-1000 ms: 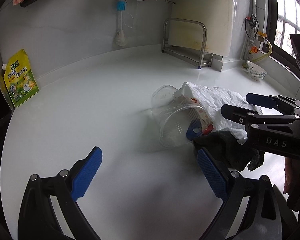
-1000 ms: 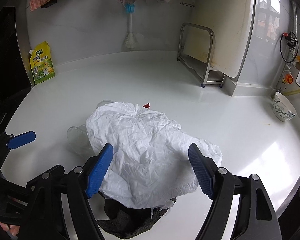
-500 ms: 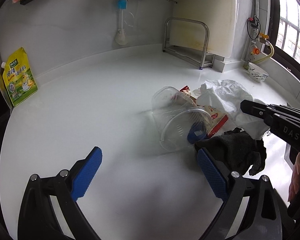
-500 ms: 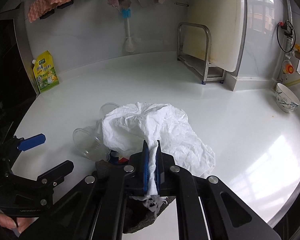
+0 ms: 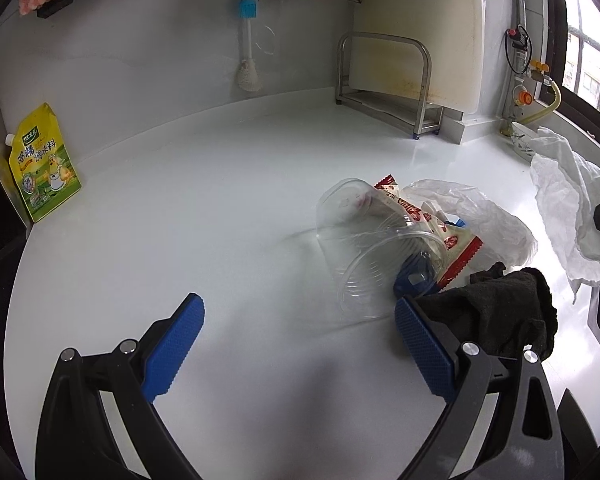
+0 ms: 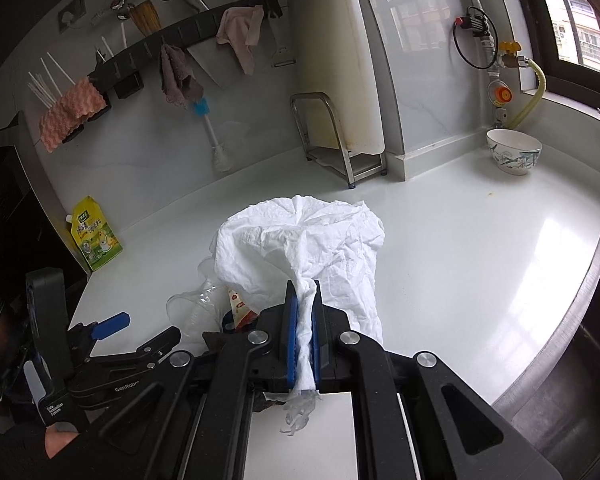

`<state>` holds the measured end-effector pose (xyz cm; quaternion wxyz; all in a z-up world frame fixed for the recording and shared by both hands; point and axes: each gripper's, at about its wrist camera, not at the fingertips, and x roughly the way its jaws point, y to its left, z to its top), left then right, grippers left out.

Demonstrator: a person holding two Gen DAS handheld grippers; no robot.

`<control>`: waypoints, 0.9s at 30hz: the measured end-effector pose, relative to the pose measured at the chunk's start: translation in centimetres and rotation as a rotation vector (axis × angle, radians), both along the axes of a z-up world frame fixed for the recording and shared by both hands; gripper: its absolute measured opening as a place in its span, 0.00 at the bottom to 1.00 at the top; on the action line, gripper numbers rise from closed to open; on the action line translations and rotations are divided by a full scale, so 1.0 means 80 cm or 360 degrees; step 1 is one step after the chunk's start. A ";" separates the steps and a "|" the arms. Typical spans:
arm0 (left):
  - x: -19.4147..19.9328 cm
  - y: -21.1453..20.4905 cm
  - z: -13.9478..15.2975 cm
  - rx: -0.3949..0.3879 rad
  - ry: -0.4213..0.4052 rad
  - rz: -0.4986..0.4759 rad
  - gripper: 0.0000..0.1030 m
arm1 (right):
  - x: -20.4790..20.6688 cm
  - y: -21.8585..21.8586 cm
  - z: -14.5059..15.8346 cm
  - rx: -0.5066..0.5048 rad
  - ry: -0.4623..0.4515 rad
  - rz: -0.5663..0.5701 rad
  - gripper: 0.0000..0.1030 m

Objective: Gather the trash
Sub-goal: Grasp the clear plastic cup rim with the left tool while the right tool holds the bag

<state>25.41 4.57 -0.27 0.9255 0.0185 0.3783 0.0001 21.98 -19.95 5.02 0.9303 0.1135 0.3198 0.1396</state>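
Observation:
My right gripper is shut on a crumpled white tissue and holds it lifted above the white counter; the tissue also shows at the right edge of the left wrist view. My left gripper is open and empty, low over the counter. Just ahead of its right finger lies a pile of trash: a clear plastic cup on its side, a red-and-white snack wrapper, a thin clear plastic bag, a blue cap and a black cloth.
A yellow seasoning pouch leans at the back left wall. A steel rack with a white cutting board stands at the back. A patterned bowl sits near the window. A dark cooktop edge lies to the right.
My right gripper closed on the white tissue and lifted it up and to the right, uncovering the wrapper, plastic bag and cup. My left gripper stayed open and nearly still.

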 end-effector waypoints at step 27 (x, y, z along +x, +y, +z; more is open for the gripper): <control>0.057 -0.009 -0.019 -0.0073 0.0088 0.0038 0.06 | -0.093 -0.016 -0.046 0.0134 0.0064 -0.0114 0.06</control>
